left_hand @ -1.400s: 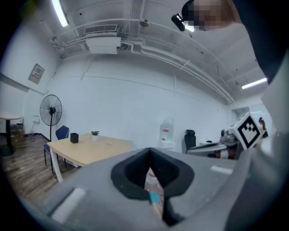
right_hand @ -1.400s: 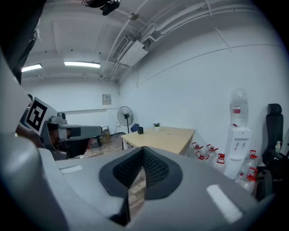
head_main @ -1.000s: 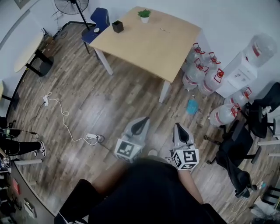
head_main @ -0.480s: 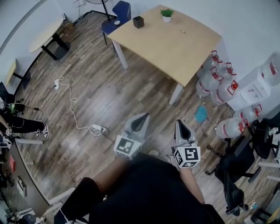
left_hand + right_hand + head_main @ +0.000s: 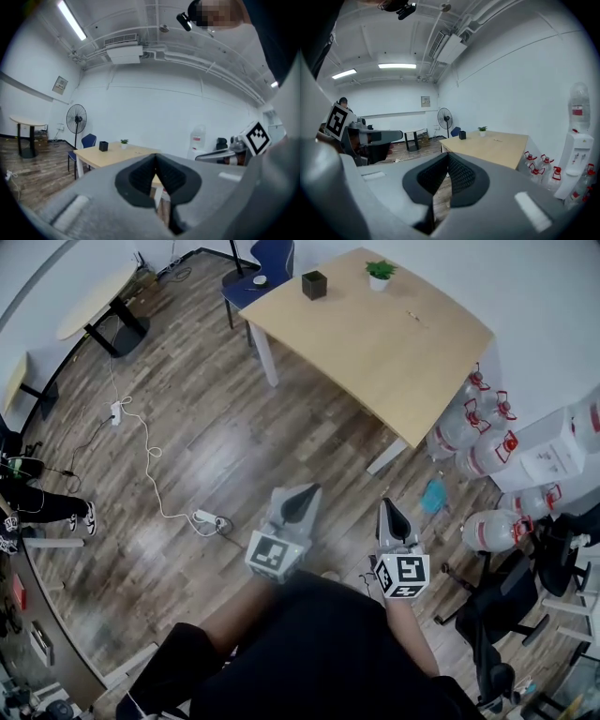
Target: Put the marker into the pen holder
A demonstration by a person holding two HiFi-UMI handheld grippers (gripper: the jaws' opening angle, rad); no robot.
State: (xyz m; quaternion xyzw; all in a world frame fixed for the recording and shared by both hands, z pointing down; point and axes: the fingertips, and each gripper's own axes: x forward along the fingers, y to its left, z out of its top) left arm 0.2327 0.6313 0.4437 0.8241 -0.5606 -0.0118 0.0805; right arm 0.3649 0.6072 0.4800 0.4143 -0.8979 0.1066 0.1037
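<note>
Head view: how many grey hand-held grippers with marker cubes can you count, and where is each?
2. The left grey plastic gripper is at lower centre, claw shut and empty. The right grey plastic gripper is just to its right, claw also shut. None seems hidden.

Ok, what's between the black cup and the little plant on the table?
Nothing: bare tabletop between the pen holder and the plant, seen in the head view.

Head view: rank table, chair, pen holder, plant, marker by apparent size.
1. Table, by far the largest.
2. Chair, partly cut off at the frame's top edge.
3. Pen holder and plant look about alike, so not ranked.
4. Marker, a thin sliver on the table.
</note>
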